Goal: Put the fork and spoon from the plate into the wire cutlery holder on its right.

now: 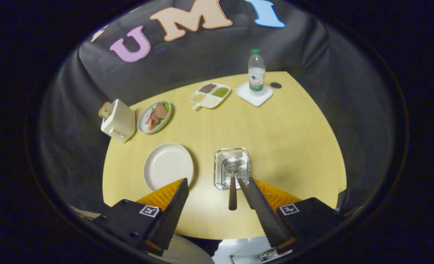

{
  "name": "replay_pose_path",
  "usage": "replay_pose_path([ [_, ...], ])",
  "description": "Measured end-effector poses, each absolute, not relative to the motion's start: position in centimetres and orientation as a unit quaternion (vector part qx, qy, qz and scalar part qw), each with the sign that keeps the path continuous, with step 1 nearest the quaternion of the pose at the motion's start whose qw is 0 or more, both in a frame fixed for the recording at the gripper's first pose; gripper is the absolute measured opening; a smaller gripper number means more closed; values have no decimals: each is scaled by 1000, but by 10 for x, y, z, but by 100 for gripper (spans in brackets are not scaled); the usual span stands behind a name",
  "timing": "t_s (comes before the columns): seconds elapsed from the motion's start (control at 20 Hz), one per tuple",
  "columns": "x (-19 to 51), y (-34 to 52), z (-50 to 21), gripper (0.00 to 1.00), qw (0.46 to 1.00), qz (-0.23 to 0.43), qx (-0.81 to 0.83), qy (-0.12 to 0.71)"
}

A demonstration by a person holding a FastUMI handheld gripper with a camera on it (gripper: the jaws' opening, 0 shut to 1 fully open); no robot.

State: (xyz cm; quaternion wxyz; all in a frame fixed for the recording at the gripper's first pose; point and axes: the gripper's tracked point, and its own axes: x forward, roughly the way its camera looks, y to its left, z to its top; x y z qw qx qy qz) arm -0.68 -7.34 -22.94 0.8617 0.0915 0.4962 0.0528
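The cream plate (168,166) lies bare on the yellow table, just ahead of my left finger. To its right stands the wire cutlery holder (232,168). A spoon (232,181) rests in it, bowl inside and brown handle sticking out toward me. A second brown handle, the fork (245,190), leans out beside it and runs up against my right finger (264,209). My gripper (219,190) hangs above the table's near edge, open, with nothing between the fingers.
A toaster (118,120) with bread stands at the far left, a plate of food (154,116) beside it. Farther back are a divided dish of grains (209,94) and a water bottle (256,73) on a white coaster (254,94). Bare table lies right of the holder.
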Motion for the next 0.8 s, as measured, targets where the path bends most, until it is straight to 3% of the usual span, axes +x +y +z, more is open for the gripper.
replay_pose_path([
  [0.3,9,-51,-142,100,949,71,60,301],
  [0.8,-21,-31,-43,100,996,30,1,78],
])
